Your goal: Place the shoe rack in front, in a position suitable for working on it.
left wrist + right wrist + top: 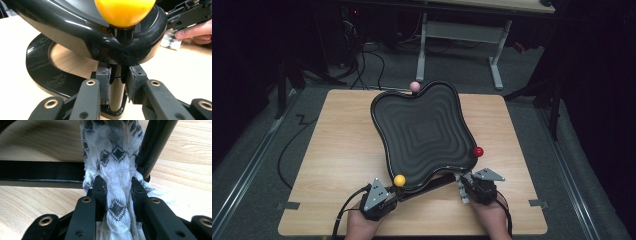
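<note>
A wavy black tray (422, 132) on a stand sits mid-table, with pink, red and yellow balls at its corners. The left gripper (117, 86) is clamped on the thin glossy post (116, 91) under the yellow ball (124, 11), at the tray's seven o'clock. The post looks rigid and slippery. The right gripper (117, 195), at five o'clock, pinches a soft, light patterned cloth (113, 162) bunched against the stand.
</note>
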Demonstrator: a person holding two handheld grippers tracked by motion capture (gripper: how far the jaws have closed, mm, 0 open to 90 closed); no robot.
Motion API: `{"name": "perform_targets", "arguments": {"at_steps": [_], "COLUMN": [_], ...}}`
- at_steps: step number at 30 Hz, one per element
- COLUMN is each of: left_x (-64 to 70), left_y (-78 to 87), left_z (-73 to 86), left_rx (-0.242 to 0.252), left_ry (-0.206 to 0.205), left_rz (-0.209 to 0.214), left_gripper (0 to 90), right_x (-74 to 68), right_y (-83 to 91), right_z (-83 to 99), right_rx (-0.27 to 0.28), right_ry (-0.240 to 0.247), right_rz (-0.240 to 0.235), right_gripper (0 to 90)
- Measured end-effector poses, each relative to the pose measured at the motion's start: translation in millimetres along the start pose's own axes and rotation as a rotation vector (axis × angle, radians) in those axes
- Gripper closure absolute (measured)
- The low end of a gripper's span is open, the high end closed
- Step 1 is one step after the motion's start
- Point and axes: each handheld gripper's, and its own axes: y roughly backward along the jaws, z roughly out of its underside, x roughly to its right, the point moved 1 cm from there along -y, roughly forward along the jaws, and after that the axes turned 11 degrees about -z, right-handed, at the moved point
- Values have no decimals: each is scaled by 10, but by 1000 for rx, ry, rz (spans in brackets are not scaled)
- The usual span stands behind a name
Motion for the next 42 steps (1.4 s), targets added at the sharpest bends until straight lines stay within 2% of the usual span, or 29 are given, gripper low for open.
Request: {"name": "perform_targets", "arguments": {"at_steps": [12,17,26,28,30,33,35,37,38,40,42], "left_x": [-2,0,-4,-4,-5,-5,-5,-4,-5,-4,-5], "left_y": [0,1,7,7,6,6,6,6,6,6,6], "left_z": [0,0,4,4,4,4,3,5,5,6,6], "left_rx": [0,-1,-1,-1,0,0,0,1,1,1,1], "left_ry": [0,-1,-2,-2,-2,-2,-3,-4,-4,-4,-4], "left_rz": [2,-1,-3,-2,-2,-2,-2,-2,-2,-2,-2], "left_gripper": [744,744,745,745,744,745,745,744,744,745,745], "right_x": [-4,-15,-140,-122,-79,11,36,37,16,-32,-50], "right_y": [-8,27,257,252,219,118,62,92,134,233,276], "right_z": [-3,-30,-167,-152,-121,-49,7,-24,-55,-122,-145], "right_rx": [1,8,136,136,116,46,29,57,89,146,157], "right_ry": [12,24,80,80,59,21,6,-11,-10,23,38], "right_rz": [-6,-5,32,43,43,19,14,12,17,38,46], "right_gripper": [690,764,780,780,780,778,779,780,780,780,780]}}
